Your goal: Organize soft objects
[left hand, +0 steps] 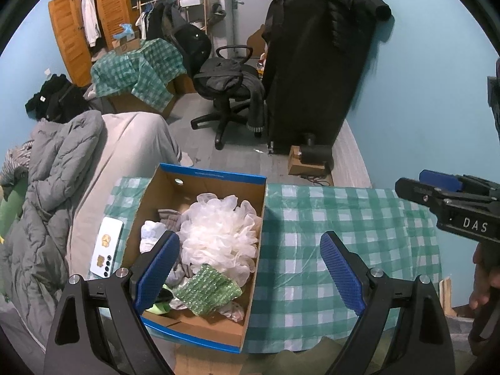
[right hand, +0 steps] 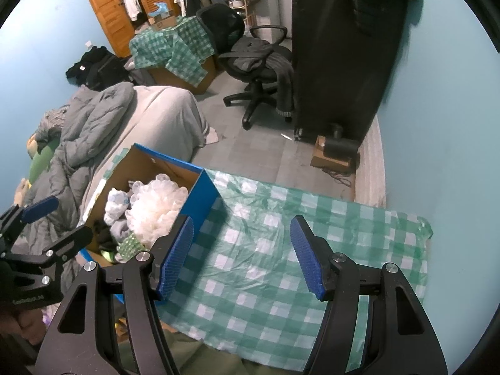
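Left wrist view, left to right: grey quilt [left hand: 56,181] bunched on the bed; white phone [left hand: 107,245] lying flat just beside the box. Cardboard box [left hand: 200,178], blue-edged, sits on the left part of the counter [left hand: 337,234], which is covered by a green-checked cloth. Inside the box: pale socks [left hand: 153,234], white mesh pouf [left hand: 218,234] at centre, green bubble wrap [left hand: 207,292] in front of it. Left tongs [left hand: 250,272] spread wide, holding nothing; left blue pad over the box's near corner, right pad over bare cloth. Right tongs [left hand: 415,184] enter at far right above the counter.

Right wrist view: left tongs [right hand: 56,222] at left edge beside the box [right hand: 200,200]. Right tongs [right hand: 240,256] spread apart, empty, over checked cloth.
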A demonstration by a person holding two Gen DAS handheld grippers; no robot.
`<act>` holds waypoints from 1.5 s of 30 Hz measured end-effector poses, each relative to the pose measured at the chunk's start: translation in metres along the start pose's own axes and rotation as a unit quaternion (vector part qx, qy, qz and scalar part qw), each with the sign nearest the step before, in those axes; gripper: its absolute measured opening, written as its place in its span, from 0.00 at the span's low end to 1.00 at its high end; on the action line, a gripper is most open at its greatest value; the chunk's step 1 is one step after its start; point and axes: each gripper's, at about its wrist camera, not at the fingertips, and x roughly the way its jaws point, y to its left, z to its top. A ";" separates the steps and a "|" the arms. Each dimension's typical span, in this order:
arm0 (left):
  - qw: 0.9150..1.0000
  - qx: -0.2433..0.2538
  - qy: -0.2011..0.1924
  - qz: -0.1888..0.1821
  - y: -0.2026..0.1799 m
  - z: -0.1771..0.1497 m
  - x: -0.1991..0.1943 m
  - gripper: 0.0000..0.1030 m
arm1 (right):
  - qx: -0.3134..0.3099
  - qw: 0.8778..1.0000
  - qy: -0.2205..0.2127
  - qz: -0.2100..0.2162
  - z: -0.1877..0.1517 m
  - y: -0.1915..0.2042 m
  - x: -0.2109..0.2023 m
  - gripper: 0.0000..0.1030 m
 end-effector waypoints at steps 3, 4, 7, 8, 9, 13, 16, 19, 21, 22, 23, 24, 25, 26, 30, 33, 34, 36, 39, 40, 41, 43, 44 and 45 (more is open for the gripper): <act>1.000 0.001 0.003 -0.002 -0.001 -0.001 0.000 0.90 | 0.001 1.000 0.000 0.002 0.001 -0.001 0.001 0.62; 1.000 -0.001 0.005 -0.004 -0.002 -0.001 0.000 0.90 | 0.000 1.000 0.000 0.001 0.002 -0.002 0.000 0.62; 1.000 -0.003 0.005 -0.003 -0.002 -0.001 0.000 0.90 | 0.000 1.000 0.001 0.004 0.003 -0.003 0.000 0.62; 1.000 -0.003 0.005 -0.004 -0.001 -0.001 0.000 0.90 | 0.000 1.000 0.000 0.003 0.003 -0.003 0.000 0.62; 1.000 -0.003 0.006 -0.003 -0.001 -0.002 0.000 0.90 | 0.000 1.000 0.000 0.002 0.004 -0.004 0.000 0.62; 1.000 -0.002 0.006 -0.002 -0.002 0.000 0.000 0.90 | 0.000 1.000 0.002 0.003 0.004 -0.003 0.000 0.62; 1.000 -0.001 0.006 0.002 -0.003 -0.001 0.000 0.90 | 0.000 1.000 0.000 0.002 0.003 -0.003 0.000 0.62; 1.000 -0.001 0.006 0.003 -0.003 -0.003 -0.002 0.90 | 0.001 1.000 0.000 0.002 0.004 -0.003 0.000 0.62; 1.000 0.000 0.007 0.004 -0.003 -0.002 -0.001 0.90 | 0.000 1.000 0.000 0.003 0.003 -0.003 0.000 0.62; 1.000 0.001 0.007 0.005 -0.002 -0.003 -0.001 0.90 | 0.000 1.000 0.001 0.003 0.003 -0.003 0.000 0.62; 1.000 0.001 0.007 0.006 -0.003 -0.003 -0.001 0.90 | 0.000 1.000 0.001 0.003 0.003 -0.003 0.000 0.62; 1.000 0.001 0.007 0.007 -0.003 -0.004 -0.002 0.90 | 0.000 1.000 0.000 0.003 0.004 -0.003 0.000 0.62; 1.000 0.001 0.008 0.008 -0.004 -0.005 -0.003 0.90 | 0.000 1.000 0.001 0.003 0.003 -0.003 0.000 0.62; 1.000 0.000 0.008 0.009 -0.003 -0.006 -0.004 0.90 | 0.000 1.000 0.000 0.004 0.003 -0.003 0.000 0.62; 1.000 -0.003 0.007 0.010 -0.003 -0.009 -0.006 0.90 | 0.000 1.000 0.000 0.003 0.002 -0.002 0.000 0.62; 1.000 -0.003 0.009 0.012 -0.003 -0.011 -0.006 0.90 | 0.000 1.000 0.000 0.003 0.002 -0.002 0.000 0.62; 1.000 -0.004 0.009 0.013 -0.005 -0.012 -0.006 0.90 | 0.000 1.000 0.001 0.002 0.002 -0.002 0.000 0.62; 1.000 -0.005 0.010 0.013 -0.005 -0.013 -0.007 0.90 | 0.001 1.000 0.000 0.002 0.003 -0.002 0.000 0.62; 1.000 -0.005 0.012 0.015 -0.005 -0.013 -0.006 0.90 | 0.001 1.000 0.000 0.002 0.002 -0.001 0.000 0.62; 1.000 -0.004 0.014 0.015 -0.006 -0.013 -0.006 0.90 | 0.001 1.000 0.000 0.002 0.002 -0.001 0.000 0.62; 1.000 -0.003 0.015 0.016 -0.007 -0.013 -0.006 0.90 | 0.000 1.000 0.000 0.002 0.002 -0.001 0.000 0.62; 1.000 -0.002 0.015 0.017 -0.008 -0.012 -0.005 0.90 | 0.000 1.000 0.000 0.003 0.002 0.000 0.000 0.62; 1.000 -0.001 0.014 0.018 -0.008 -0.013 -0.006 0.90 | -0.002 1.000 0.000 0.003 0.003 0.000 0.000 0.62; 1.000 -0.002 0.014 0.017 -0.008 -0.013 -0.006 0.90 | -0.004 1.000 0.000 0.003 0.003 0.000 0.001 0.62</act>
